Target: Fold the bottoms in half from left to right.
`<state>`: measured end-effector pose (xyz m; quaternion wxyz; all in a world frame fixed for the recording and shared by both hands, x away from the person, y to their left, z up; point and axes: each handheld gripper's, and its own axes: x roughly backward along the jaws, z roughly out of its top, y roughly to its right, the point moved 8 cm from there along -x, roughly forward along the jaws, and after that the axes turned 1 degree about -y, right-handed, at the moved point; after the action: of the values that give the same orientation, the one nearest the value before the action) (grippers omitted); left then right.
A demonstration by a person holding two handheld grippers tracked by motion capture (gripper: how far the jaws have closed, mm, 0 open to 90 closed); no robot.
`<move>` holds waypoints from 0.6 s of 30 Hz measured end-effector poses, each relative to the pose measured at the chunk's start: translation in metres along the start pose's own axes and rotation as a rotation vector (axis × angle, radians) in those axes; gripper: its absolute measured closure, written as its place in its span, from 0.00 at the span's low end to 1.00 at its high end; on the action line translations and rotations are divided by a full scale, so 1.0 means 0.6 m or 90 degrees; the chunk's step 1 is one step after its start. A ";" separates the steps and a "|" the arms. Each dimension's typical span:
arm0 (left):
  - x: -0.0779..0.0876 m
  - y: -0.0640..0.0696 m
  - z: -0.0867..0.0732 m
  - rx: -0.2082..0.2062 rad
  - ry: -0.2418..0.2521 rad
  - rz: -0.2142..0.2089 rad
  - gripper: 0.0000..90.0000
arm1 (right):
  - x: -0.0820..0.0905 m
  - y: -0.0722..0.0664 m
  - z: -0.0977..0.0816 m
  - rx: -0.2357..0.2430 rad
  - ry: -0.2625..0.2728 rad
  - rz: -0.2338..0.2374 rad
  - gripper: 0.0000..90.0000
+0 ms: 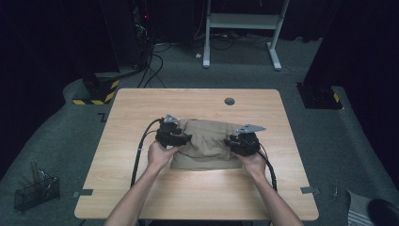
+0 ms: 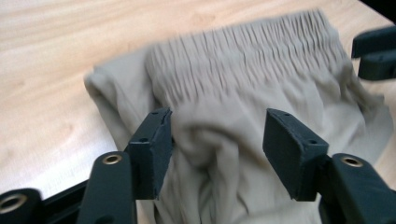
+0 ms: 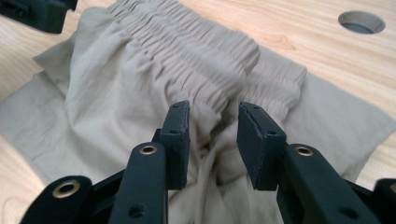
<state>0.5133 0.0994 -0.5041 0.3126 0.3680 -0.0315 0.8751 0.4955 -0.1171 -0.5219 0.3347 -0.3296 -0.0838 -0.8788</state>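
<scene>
A beige garment [image 1: 207, 141] with a gathered elastic waistband lies crumpled on the middle of the wooden table [image 1: 197, 101]. My left gripper [image 1: 187, 138] is at its left edge and my right gripper [image 1: 228, 141] at its right edge, each held in a hand. In the left gripper view the jaws [image 2: 217, 135] stand wide apart over a bulge of the cloth [image 2: 243, 74], not pinching it. The right gripper [image 3: 212, 130] has a narrower gap, with a loose fold of the cloth [image 3: 140, 70] rising between the pads.
A round cable hole [image 1: 229, 101] sits in the table beyond the garment. On the floor stand a wire basket [image 1: 36, 190] at the left and a white desk frame [image 1: 242, 28] at the back. Cables trail from both grippers toward the near edge.
</scene>
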 end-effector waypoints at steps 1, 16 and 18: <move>-0.006 -0.003 0.007 0.010 -0.003 -0.002 0.45 | -0.002 -0.002 0.001 0.003 -0.002 0.000 0.73; -0.062 -0.021 0.036 0.039 -0.038 -0.002 0.57 | -0.014 -0.021 -0.070 -0.003 -0.041 -0.059 0.45; -0.057 -0.019 0.038 0.027 -0.034 -0.005 0.70 | -0.022 -0.024 -0.075 -0.003 -0.053 -0.057 0.43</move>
<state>0.5522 0.0844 -0.5122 0.3075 0.3976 -0.0199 0.8643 0.4701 -0.1155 -0.5641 0.2905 -0.3623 -0.1104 -0.8787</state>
